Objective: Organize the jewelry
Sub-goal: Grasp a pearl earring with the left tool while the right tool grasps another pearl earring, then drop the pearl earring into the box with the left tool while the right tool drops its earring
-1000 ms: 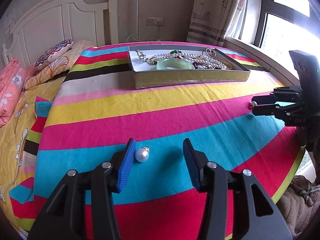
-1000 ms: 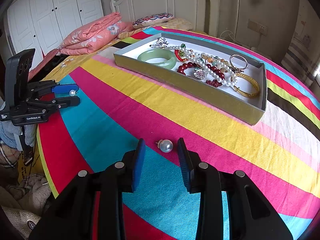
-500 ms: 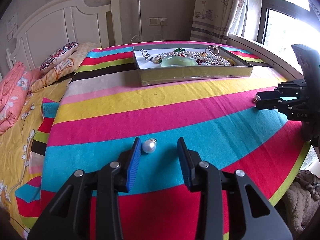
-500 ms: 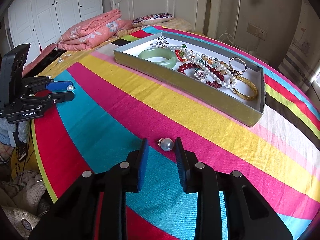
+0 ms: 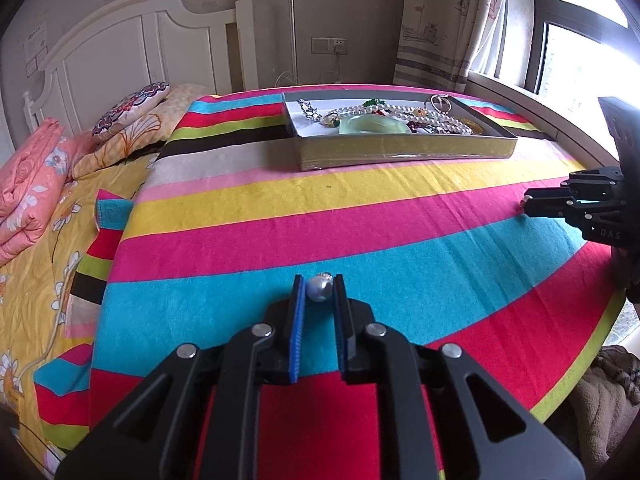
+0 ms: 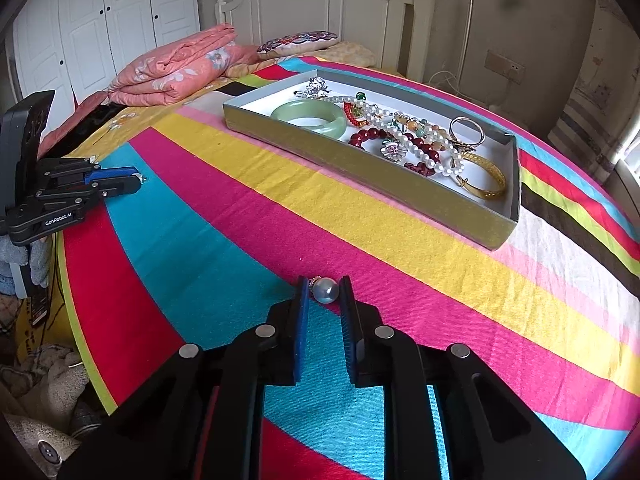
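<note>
Item: two pearl earrings on the striped bed, near edge, well short of the far tray (image 6: 400, 192). Left tool (image 5: 319, 289) narrow, jaws closing on the left pearl (image 5: 320, 289); right tool (image 6: 325, 290) likewise, right pearl (image 6: 325, 290) between its pads. Risk: a round pearl squirts free, or cloth gets pinched.

Both cams sit right behind their own fingers, angled down, close over the striped blanket (image 5: 240, 208). Left wrist view faces the jewelry tray (image 5: 400, 152) at 12 o'clock, window at 2. Right wrist view has the same tray (image 6: 360, 168) at 1 o'clock, wardrobe at 10. Shared: blanket, tray, headboard (image 5: 120, 52), and each view catches the other gripper at its edge.
</note>
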Motion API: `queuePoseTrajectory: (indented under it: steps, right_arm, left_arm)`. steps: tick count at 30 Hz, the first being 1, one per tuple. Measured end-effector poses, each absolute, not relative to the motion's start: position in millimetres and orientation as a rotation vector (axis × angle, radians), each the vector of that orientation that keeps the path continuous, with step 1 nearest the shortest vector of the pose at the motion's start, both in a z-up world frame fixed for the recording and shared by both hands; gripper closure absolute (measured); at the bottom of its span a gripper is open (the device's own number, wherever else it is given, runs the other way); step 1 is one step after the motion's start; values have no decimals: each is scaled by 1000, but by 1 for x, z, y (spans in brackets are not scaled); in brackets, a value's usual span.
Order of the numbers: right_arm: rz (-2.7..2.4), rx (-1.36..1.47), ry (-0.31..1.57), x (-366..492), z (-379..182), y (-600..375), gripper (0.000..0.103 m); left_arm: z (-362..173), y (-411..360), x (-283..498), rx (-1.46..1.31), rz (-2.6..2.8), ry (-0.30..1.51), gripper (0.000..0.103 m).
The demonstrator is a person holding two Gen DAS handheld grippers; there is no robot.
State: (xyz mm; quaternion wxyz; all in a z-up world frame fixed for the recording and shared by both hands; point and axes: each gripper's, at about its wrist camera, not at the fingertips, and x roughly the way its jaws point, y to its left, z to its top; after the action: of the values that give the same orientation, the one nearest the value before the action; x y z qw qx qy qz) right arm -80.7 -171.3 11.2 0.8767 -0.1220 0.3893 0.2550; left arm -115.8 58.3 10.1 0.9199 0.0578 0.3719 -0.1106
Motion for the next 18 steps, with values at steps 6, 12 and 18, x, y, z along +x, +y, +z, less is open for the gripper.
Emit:
queuePoseTrajectory:
  steps: [6, 12, 18]
  right_arm:
    - [530, -211, 792, -81, 15, -178, 86]
    - [544, -180, 744, -83, 33, -178, 86]
    - [515, -146, 702, -79, 49, -189, 86]
  left_arm:
    - [13, 55, -118, 123, -217, 764, 90]
    - [38, 38, -107, 146, -250, 720, 90]
    - [66, 7, -86, 144, -300, 661, 90]
